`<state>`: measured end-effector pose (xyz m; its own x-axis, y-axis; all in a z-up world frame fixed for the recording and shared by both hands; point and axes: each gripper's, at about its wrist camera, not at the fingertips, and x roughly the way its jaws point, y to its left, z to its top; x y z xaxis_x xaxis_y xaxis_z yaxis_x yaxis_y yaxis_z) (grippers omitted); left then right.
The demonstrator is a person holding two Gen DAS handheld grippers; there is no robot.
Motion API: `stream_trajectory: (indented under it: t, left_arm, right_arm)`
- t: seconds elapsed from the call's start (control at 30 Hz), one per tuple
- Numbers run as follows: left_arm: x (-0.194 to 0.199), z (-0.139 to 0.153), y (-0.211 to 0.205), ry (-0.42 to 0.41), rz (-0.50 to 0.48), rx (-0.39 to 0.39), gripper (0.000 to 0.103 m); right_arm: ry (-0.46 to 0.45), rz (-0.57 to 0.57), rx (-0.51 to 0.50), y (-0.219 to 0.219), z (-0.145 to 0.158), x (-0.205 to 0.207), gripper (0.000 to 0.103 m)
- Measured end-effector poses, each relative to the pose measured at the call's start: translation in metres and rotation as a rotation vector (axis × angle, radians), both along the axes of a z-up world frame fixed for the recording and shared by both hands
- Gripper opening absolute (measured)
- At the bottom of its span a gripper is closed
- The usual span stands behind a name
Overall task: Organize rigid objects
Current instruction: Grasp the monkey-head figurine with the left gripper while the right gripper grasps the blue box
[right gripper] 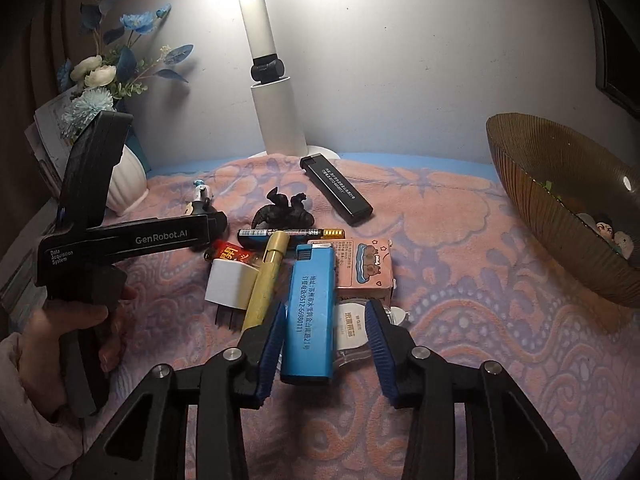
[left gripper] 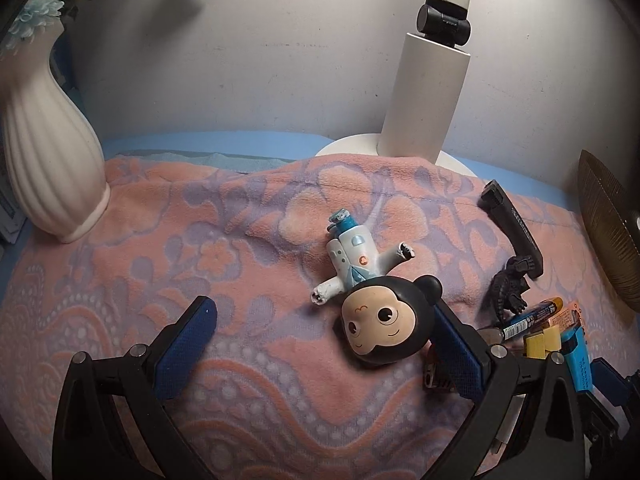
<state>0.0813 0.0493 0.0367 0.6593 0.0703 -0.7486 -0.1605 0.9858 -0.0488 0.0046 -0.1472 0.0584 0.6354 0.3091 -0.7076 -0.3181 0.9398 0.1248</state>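
Note:
A monkey figurine with a black head and white-blue suit lies on the pink patterned cloth. My left gripper is open; its right finger touches the figurine's head and the left finger is well apart. My right gripper is open around the near end of a blue lighter. Beside the lighter lie a gold pen, a pink box, a correction tape, a black-gold marker, a black dinosaur toy and a black lighter.
A ribbed brown glass bowl holding small figures stands at the right. A white desk lamp stands at the back. A white vase with blue flowers stands at the left. A white plug adapter lies in the pile.

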Motion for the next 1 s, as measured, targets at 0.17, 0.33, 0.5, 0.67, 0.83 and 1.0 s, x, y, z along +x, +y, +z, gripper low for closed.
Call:
stream_trajectory:
  t: [0.17, 0.33, 0.5, 0.67, 0.83, 1.0]
  left_arm:
    - [0.008, -0.008, 0.003, 0.056, 0.006, -0.027, 0.102]
    - [0.008, -0.007, 0.001, 0.054, 0.006, -0.032, 0.102]
    - [0.005, -0.008, 0.006, 0.042, 0.010, -0.046, 0.093]
    - [-0.009, 0.002, 0.006, 0.000, -0.030, -0.054, 0.053]
    - [-0.017, 0.009, -0.004, -0.035, -0.102, -0.057, 0.053]
    - [-0.018, 0.007, 0.006, -0.040, -0.081, -0.094, 0.053]
  right_arm:
    - [0.007, -0.028, 0.046, -0.011, 0.001, 0.002, 0.024]
    - [0.008, -0.013, 0.058, -0.011, 0.001, 0.003, 0.024]
    - [0.002, 0.001, 0.036, -0.007, 0.001, 0.002, 0.024]
    - [0.005, 0.003, 0.051, -0.008, 0.000, 0.003, 0.024]
    - [0.003, 0.023, 0.051, -0.004, 0.000, 0.003, 0.024]
    - [0.007, 0.030, 0.068, -0.005, 0.000, 0.003, 0.024]
